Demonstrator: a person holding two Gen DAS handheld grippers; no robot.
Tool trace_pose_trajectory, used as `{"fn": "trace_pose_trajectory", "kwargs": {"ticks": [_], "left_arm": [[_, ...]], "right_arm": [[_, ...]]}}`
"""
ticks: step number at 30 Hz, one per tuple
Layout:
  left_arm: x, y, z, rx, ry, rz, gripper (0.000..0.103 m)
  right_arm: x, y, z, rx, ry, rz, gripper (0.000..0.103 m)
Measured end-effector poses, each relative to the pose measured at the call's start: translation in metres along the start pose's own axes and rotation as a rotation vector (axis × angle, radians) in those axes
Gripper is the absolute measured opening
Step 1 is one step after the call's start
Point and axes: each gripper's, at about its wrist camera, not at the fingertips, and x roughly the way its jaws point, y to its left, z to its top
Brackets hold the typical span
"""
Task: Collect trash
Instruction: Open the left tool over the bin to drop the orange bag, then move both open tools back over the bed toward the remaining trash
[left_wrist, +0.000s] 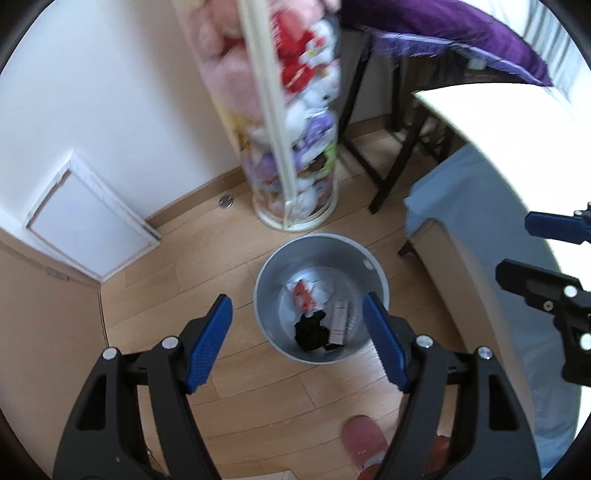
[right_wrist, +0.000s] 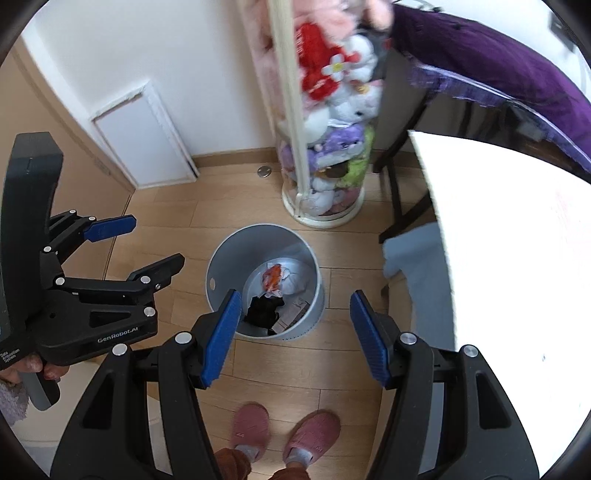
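A: How did the black left gripper with blue pads (left_wrist: 297, 347) stand?
B: Jaws spread wide, released, nothing between them, above the round grey metal bin (left_wrist: 373, 258) on the pale wooden floor (left_wrist: 166, 295).

A: And the matching right gripper (right_wrist: 293, 338)?
B: Likewise spread and empty. The crumpled white-and-orange wrappers (right_wrist: 275, 278) and black scrap (right_wrist: 264, 312) lay inside the bin

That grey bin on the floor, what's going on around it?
A person in pink slippers stands over the grey bin, a handheld gripper in each hand. The left gripper and right gripper are both open and empty. The bin already holds crumpled white and orange paper, a black item and a small box.
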Motion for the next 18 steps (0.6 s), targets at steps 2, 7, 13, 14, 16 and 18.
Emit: {"fn": "trace_pose_trajectory", "kwargs": {"ticks": [2,7,13,14,16,18], "left_arm": [[-0.017,-0.013,0.006,0.036,-0.027,-0.018,0.073],[-0.056,-0.056,0.024,0.147,-0.091,-0.071,0.074],[-0.096,-0.124,0.044,0.284,-0.125,-0.170,0.074],[-0.101,-0.138,0.047,0.308,-0.131,-0.179,0.074],[-0.110,-0.167,0.049,0.359,-0.141,-0.198,0.074],[-0.119,-0.200,0.050,0.408,-0.151,-0.219,0.074]], "right_arm": [[-0.019,-0.007,-0.007,0.040,-0.017,-0.018,0.059],[-0.073,-0.037,-0.032,0.168,-0.070,-0.082,0.059],[-0.143,-0.091,-0.082,0.342,-0.153,-0.196,0.059],[-0.153,-0.102,-0.094,0.371,-0.163,-0.220,0.059],[-0.171,-0.122,-0.115,0.429,-0.172,-0.264,0.059],[-0.190,-0.145,-0.140,0.494,-0.183,-0.302,0.059]]}}
